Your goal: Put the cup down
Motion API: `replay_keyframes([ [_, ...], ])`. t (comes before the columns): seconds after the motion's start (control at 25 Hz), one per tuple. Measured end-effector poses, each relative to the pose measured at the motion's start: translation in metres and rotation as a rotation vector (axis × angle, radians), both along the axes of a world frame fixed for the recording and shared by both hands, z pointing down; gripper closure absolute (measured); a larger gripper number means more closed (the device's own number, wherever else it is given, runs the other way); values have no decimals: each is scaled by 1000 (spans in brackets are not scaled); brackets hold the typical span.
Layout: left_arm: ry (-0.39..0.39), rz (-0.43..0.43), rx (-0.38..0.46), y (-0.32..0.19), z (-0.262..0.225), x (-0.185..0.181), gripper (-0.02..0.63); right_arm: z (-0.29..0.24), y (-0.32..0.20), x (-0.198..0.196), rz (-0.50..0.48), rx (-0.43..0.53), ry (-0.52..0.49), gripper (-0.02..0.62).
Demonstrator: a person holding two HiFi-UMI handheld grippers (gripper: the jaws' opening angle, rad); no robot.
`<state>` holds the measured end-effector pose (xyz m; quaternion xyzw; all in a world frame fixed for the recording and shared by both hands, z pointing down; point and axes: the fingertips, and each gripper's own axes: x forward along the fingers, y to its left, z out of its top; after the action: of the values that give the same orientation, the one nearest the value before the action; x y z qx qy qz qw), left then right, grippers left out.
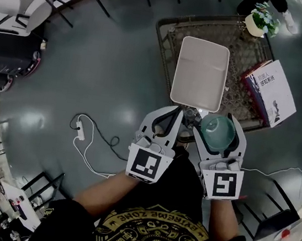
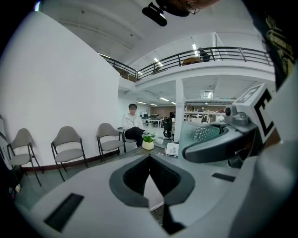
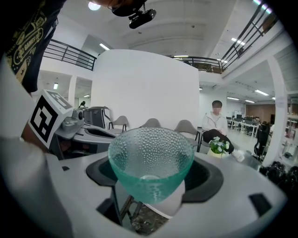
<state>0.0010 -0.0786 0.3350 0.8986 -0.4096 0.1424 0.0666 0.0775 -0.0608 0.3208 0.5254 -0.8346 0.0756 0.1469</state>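
A teal dimpled glass cup (image 1: 218, 133) sits between the jaws of my right gripper (image 1: 217, 126), which is shut on it. In the right gripper view the cup (image 3: 151, 160) stands upright, mouth up, and fills the space between the jaws. It hangs over the near edge of a wire-mesh table (image 1: 251, 52), just in front of a white tray (image 1: 201, 68). My left gripper (image 1: 175, 115) is close beside it on the left, jaw tips together, holding nothing. From the left gripper view (image 2: 149, 160) the cup (image 2: 201, 134) shows at the right.
On the table lie a book (image 1: 272, 92) at the right and a small potted plant (image 1: 261, 20) at the far corner. A white cable with a power strip (image 1: 81, 132) lies on the floor to the left. Chairs (image 2: 70, 145) line the wall, and a person (image 2: 132, 123) sits there.
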Motion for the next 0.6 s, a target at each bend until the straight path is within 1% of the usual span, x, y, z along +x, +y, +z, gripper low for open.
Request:
replay_keyframes([
  [0.12, -14, -23, -2, -6, 7, 1, 617, 10, -9, 6, -19, 3, 23, 210],
  [0.36, -29, -59, -12, -16, 23, 1, 617, 26, -22, 9, -41, -9, 21, 210],
  [0.52, -32, -69, -20, -21, 32, 3, 618, 34, -27, 8, -36, -29, -11, 210],
  [0.6, -34, -74, -29, -23, 38, 5, 617, 40, -28, 8, -40, -41, -11, 210],
])
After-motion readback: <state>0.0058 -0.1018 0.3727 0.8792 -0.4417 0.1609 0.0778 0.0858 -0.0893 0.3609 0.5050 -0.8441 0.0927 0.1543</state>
